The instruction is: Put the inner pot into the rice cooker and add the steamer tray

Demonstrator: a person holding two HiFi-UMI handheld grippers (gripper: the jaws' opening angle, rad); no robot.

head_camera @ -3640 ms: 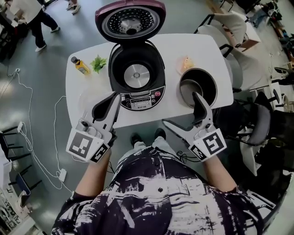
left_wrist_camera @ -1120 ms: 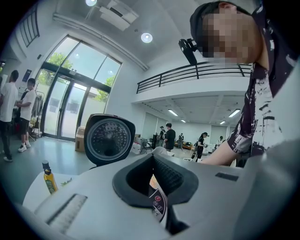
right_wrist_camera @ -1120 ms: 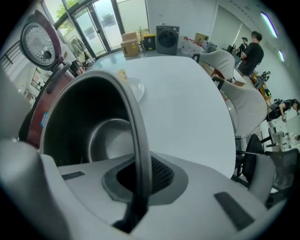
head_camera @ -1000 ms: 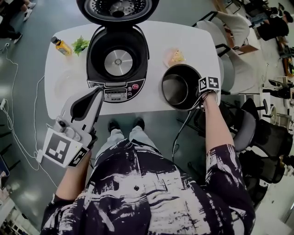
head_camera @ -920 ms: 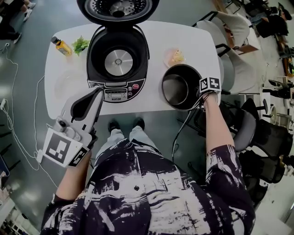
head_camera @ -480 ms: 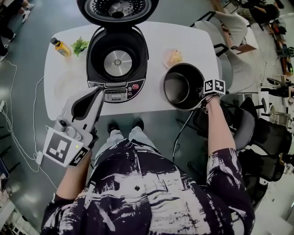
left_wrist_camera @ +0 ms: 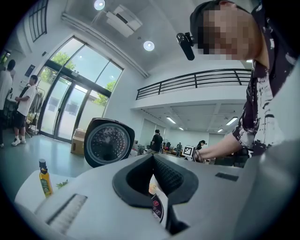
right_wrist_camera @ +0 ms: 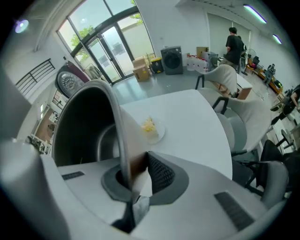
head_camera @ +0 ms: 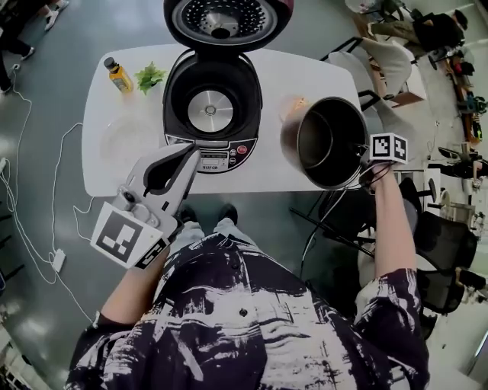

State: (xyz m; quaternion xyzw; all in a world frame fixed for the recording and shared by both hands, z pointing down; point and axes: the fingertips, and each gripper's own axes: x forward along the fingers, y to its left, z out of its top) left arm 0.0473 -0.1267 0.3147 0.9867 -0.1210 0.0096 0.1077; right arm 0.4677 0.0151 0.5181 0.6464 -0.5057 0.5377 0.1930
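We clench the inner pot [head_camera: 328, 141] only at its three-o'clock rim with our right gripper [head_camera: 361, 152], so it may swing or slip before reaching the rice cooker [head_camera: 213, 114] at its nine o'clock.

Head view, we log: rice cooker [head_camera: 213, 114] upper centre on the table [head_camera: 107, 156], its lid [head_camera: 227, 21] standing open behind it. Bottle [head_camera: 117, 75] and greens [head_camera: 149, 77] side by side left of the cooker, at the table's upper-left corner. Inner pot [head_camera: 329, 142] right of the cooker, over the table's right end; a dish [head_camera: 293, 103] peeks out between them. Left gripper [head_camera: 179, 164] just below the cooker's front
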